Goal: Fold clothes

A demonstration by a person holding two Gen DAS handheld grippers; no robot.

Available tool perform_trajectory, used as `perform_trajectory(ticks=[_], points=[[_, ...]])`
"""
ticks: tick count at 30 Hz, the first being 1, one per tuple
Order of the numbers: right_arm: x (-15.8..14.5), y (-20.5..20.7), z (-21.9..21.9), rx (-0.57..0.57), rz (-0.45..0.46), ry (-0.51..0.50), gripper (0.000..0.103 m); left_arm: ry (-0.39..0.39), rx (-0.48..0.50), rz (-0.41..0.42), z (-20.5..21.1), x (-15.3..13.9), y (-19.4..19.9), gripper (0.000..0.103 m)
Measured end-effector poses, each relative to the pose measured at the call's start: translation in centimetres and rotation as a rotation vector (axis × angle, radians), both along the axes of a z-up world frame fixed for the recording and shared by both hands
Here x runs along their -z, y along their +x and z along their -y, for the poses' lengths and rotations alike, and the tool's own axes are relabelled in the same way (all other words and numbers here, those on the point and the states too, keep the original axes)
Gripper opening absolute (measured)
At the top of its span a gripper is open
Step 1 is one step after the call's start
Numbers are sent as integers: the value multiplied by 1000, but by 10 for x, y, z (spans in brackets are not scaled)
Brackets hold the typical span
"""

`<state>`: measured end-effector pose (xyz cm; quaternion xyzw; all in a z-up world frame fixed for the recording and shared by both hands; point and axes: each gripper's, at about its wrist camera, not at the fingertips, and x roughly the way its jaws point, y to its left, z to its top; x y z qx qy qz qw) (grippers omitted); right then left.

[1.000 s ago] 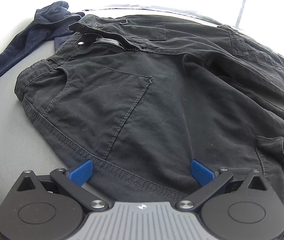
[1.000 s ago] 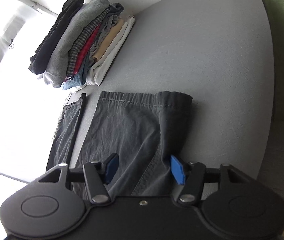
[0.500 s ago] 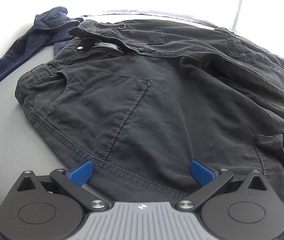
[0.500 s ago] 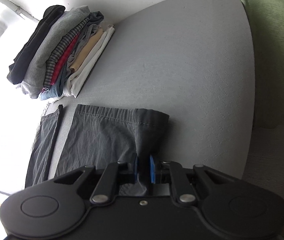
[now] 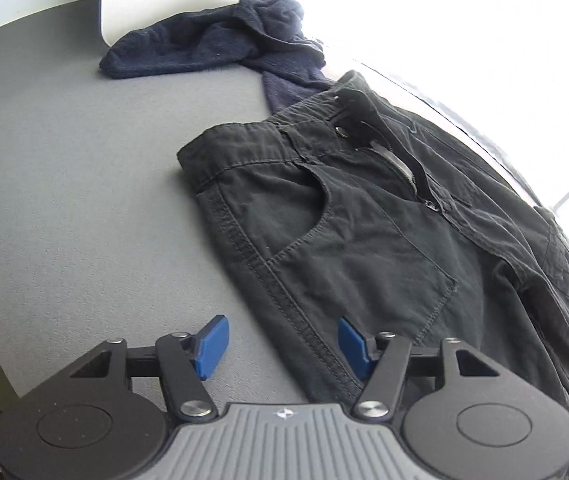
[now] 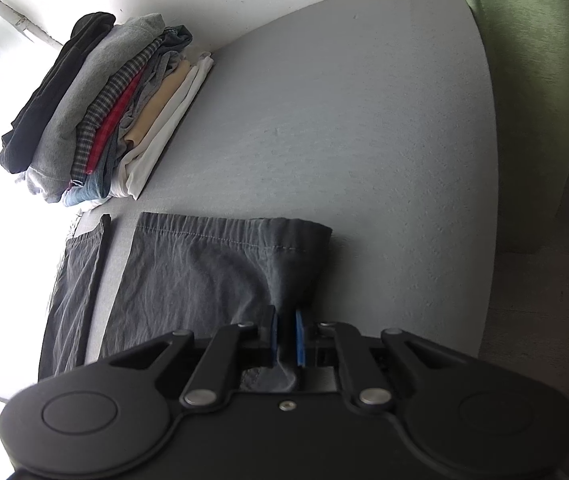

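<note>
Black cargo trousers [image 5: 364, 248] lie flat on the grey table [image 5: 64, 180], waistband and zip towards the far side. My left gripper [image 5: 282, 344] hovers over their outer side seam near the hip pocket. Its jaws are half apart and closing, the seam edge lies between the blue pads, and neither pad presses on it. In the right wrist view the trouser leg [image 6: 204, 272] ends in a stitched hem. My right gripper [image 6: 286, 338] pinches a fold of that leg's right edge, its jaws still closing the last bit.
A crumpled navy garment [image 5: 212, 48] lies beyond the waistband. A stack of folded clothes [image 6: 100, 108] stands at the table's far left by the wall. A green armchair [image 6: 524, 80] sits past the table's right edge. Bare tabletop [image 6: 364, 140] stretches beyond the hem.
The left gripper slid left to the trousers' side seam, rolled, and its jaws narrowed from wide open. The right gripper's jaws closed on a fold of the trouser leg and lifted it slightly.
</note>
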<state>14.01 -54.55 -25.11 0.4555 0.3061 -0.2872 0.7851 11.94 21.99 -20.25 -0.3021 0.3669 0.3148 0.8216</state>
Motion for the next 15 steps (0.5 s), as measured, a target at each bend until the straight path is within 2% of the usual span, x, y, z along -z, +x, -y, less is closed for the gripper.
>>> perform_trajectory(ticks=[1,2,7,12,15], points=[[0,0,-1,3,-1,-5,8,-9,-13,6,-7,0,-3,39],[0,0,-3,5,-2,-10,8,-12,-22,7,-13,0,-4,35],[-1,3,-12,14,-25,-56,8,-26,-59,30,-38,0,-7,36],[-2,5,-18,37,-32,-74,8,-31,-50,34,-54,3,4,41],[-2,7,-22,54,-32,-83,8,-28,-41,39,-60,4,15,55]])
